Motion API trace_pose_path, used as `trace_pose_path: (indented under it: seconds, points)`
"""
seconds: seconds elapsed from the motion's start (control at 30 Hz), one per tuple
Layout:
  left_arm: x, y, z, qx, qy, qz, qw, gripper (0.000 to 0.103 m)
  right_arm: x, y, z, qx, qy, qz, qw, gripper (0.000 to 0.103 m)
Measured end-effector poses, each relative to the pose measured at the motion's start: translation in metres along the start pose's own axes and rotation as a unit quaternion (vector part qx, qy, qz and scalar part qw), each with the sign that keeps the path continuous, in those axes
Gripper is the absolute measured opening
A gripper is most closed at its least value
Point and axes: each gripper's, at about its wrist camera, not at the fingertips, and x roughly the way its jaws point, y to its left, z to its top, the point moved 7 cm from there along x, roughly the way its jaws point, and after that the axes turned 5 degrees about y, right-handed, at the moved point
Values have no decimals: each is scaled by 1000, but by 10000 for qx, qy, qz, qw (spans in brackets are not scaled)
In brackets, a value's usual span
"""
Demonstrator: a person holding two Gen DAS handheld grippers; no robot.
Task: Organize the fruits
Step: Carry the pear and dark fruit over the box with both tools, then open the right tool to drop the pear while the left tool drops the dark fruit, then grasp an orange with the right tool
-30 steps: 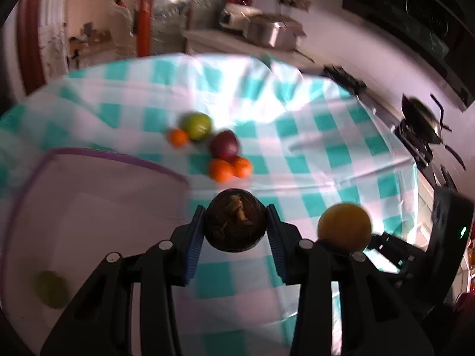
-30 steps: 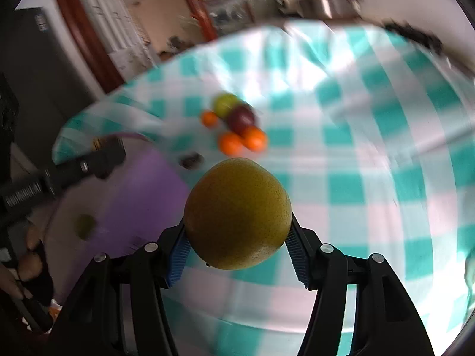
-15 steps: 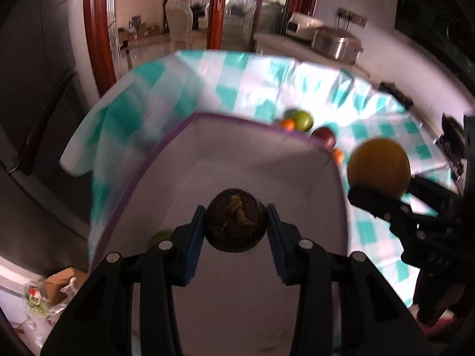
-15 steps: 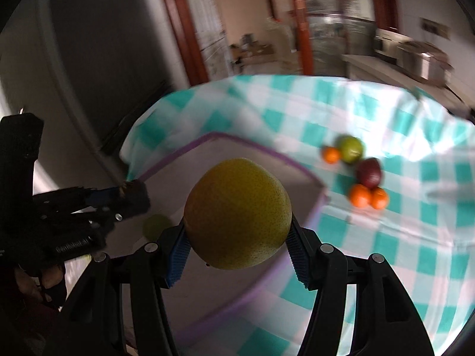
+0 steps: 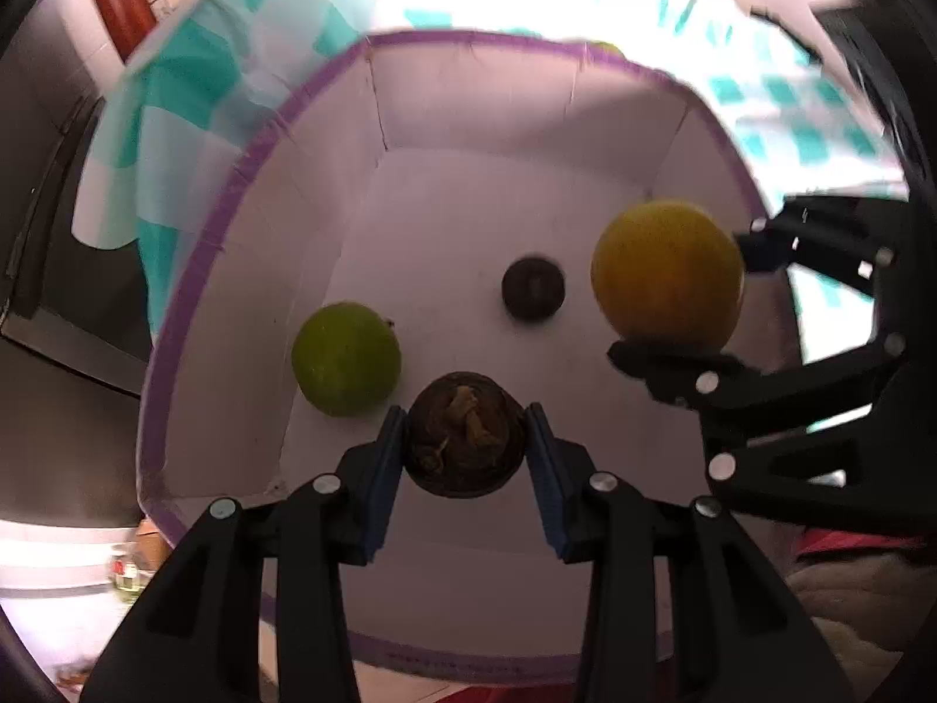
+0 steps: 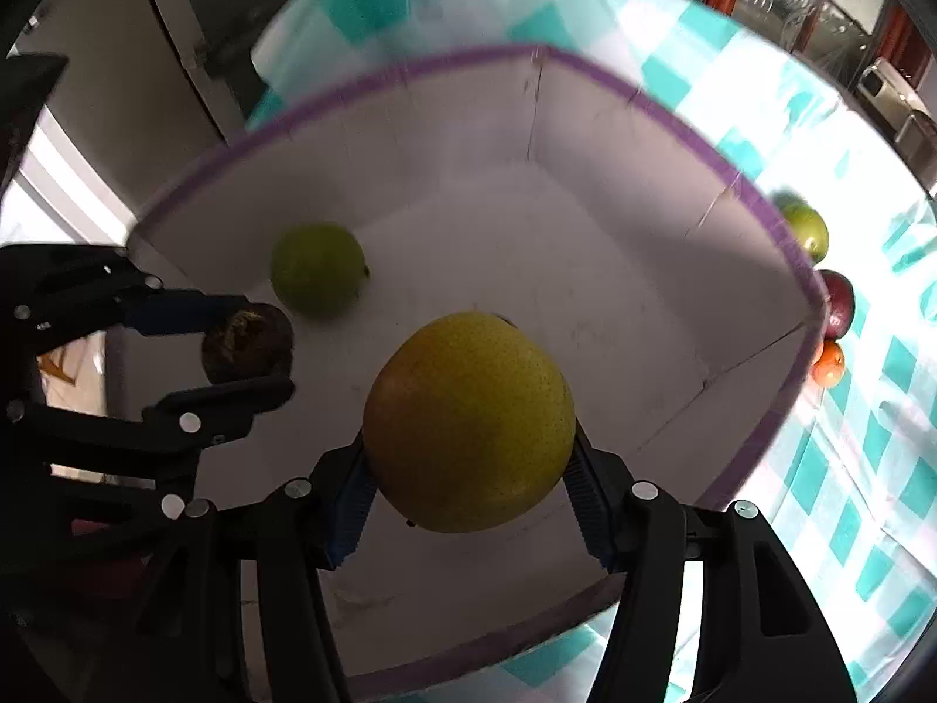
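My left gripper (image 5: 465, 440) is shut on a dark brown round fruit (image 5: 462, 433) and hangs over a white bin with a purple rim (image 5: 193, 269), pointing steeply down into it. My right gripper (image 6: 468, 468) is shut on a large yellow pear (image 6: 468, 419), also above the bin; in the left wrist view the pear (image 5: 664, 272) hangs at the right. On the bin's floor lie a green fruit (image 5: 345, 357) and a small dark round fruit (image 5: 533, 288). The right wrist view shows the left gripper (image 6: 246, 345) to the pear's left, near the green fruit (image 6: 319, 266).
Outside the bin's right wall, on the teal and white checked tablecloth (image 6: 867, 439), lie a green fruit (image 6: 808, 231), a dark red fruit (image 6: 838, 301) and an orange (image 6: 828, 364). The cloth hangs over the table's edge behind the bin.
Both grippers have swung from over the tablecloth to above the bin and tipped downward, each still holding its fruit. The loose fruits on the cloth now sit beyond the bin's wall.
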Motion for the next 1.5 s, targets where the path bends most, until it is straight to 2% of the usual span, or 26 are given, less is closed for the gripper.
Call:
trace_pose_path:
  seconds: [0.07,0.23,0.37,0.53,0.6,0.67,0.87,1.0,1.13,1.2,1.23,1.37,1.43,1.5]
  points:
    - [9,-1,-2,103,169,119,9997,41,10,-1,0,-31,278,-71,9996,58]
    - [26,3,-3,222,585,227,9978,41,25,-8,2,-375,751,-583,9948,58]
    - [30,6,-2,261,676,229,9971,41,32,-14,4,-432,972,-827,9909,58]
    - [35,8,-6,220,768,203,9966,42,42,-11,-2,-840,1222,-1274,9807,58]
    - [36,7,-11,194,779,209,9965,43,43,-8,-1,-833,1223,-1249,9811,58]
    - [35,8,-12,145,747,206,9969,58,41,-5,1,-844,1188,-1249,9814,58]
    - [31,3,-13,164,575,308,9977,73,36,-6,-2,-838,1092,-1301,9819,66]
    - [26,1,-12,41,297,392,9988,79,23,-12,-7,-744,716,-1255,9867,66]
    - [10,4,-10,-294,-179,622,9975,88,-6,-21,-2,-417,-149,-1059,9934,70]
    - [5,6,-13,-461,-380,727,9956,90,-25,-27,-1,-167,-676,-770,9946,74]
    - [1,7,-15,-570,-495,814,9938,92,-34,-30,-3,-76,-901,-652,9938,81]
    - [-12,3,-21,-865,-882,949,9878,95,-69,-47,-1,348,-1821,-194,9825,82]
    - [-19,-1,-20,-923,-1081,1149,9832,96,-83,-62,-11,634,-2088,-32,9759,82]
    - [-29,-7,-16,-963,-1235,1349,9784,97,-86,-77,-11,900,-2174,15,9719,82]
